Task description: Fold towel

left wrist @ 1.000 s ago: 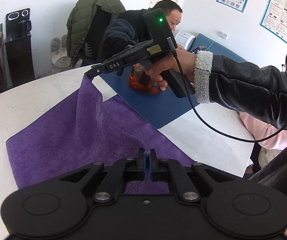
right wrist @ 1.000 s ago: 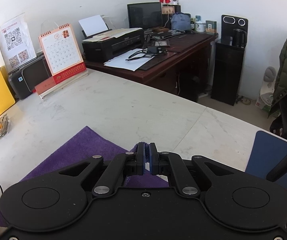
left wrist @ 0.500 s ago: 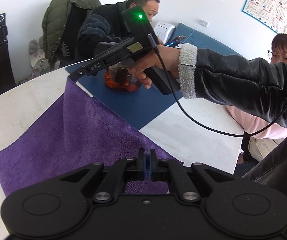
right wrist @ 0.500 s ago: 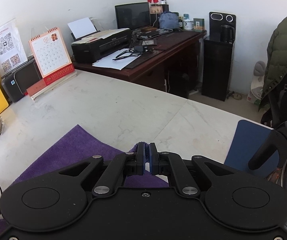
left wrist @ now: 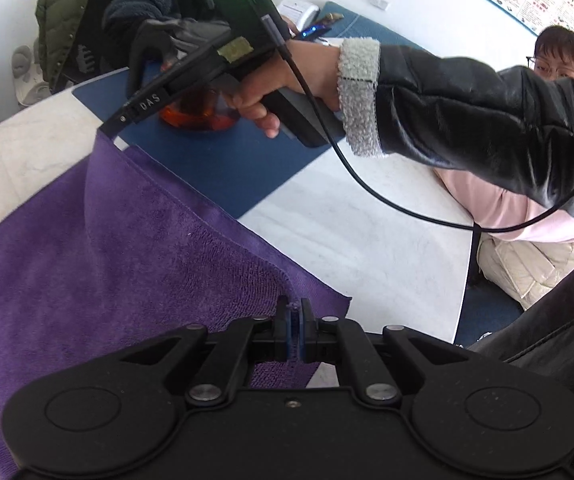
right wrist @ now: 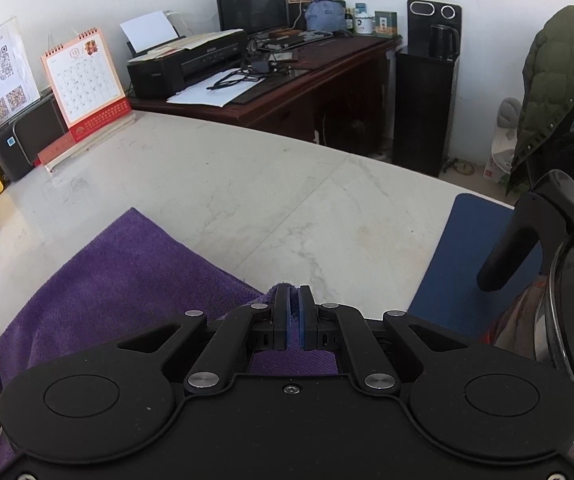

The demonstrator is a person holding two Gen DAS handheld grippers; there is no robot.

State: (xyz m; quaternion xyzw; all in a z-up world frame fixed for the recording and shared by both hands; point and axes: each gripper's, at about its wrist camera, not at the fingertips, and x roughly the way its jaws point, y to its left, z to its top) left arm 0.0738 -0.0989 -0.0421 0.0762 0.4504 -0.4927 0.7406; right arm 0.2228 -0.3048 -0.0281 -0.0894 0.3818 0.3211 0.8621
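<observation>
A purple towel (left wrist: 99,256) lies spread on the white marble table (left wrist: 359,240). My left gripper (left wrist: 295,310) is shut on the towel's near corner and holds it raised a little. My right gripper (left wrist: 105,130) shows in the left wrist view, shut on the far corner and lifting it above the blue mat. In the right wrist view the right gripper (right wrist: 295,300) pinches purple cloth, and the towel (right wrist: 119,276) slopes down to the left onto the table.
A blue mat (left wrist: 223,160) lies beside the towel with a glass teapot of amber tea (left wrist: 195,116) on it; the pot (right wrist: 567,280) is close on the right gripper's right. Two people sit beyond the table. A calendar (right wrist: 83,80) and a printer (right wrist: 187,60) stand further off.
Both grippers have kept hold of their towel corners. The right gripper has moved closer to the teapot and the blue mat, drawing the towel edge along.
</observation>
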